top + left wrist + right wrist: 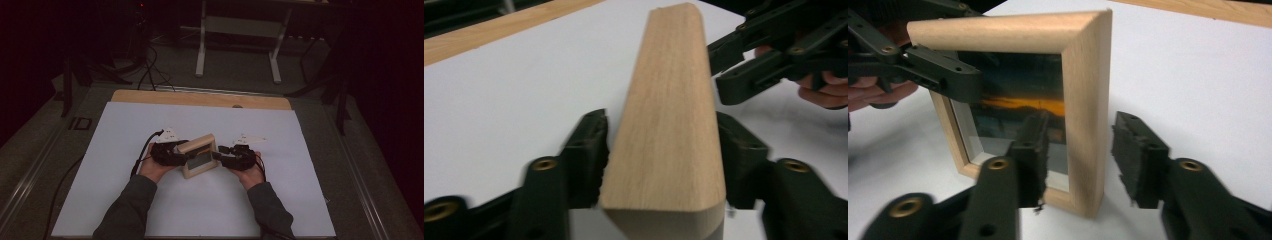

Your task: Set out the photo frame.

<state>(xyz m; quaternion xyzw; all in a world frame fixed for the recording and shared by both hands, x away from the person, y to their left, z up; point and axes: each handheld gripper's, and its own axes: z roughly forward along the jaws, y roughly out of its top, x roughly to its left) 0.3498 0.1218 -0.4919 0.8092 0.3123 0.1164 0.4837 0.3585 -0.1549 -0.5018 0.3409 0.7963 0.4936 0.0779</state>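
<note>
A small light-wood picture frame (199, 155) stands upright on the white tabletop (125, 200), holding a dark picture with an orange streak (1018, 105). My left gripper (182, 150) straddles the frame's left end. In the left gripper view its jaws (661, 130) flank the wooden edge (669, 100), with a thin gap at the left pad, so it is open. My right gripper (220, 152) straddles the opposite upright (1088, 100). One pad of the right gripper (1079, 125) sits in front of the glass and the other just off the back, so it is open too.
The white sheet covers a table with a wooden strip (200, 98) along its far edge. Behind it, on the dark floor, are white stand legs (201, 45) and loose cables (150, 70). Both forearms in grey sleeves (127, 210) come in from the bottom.
</note>
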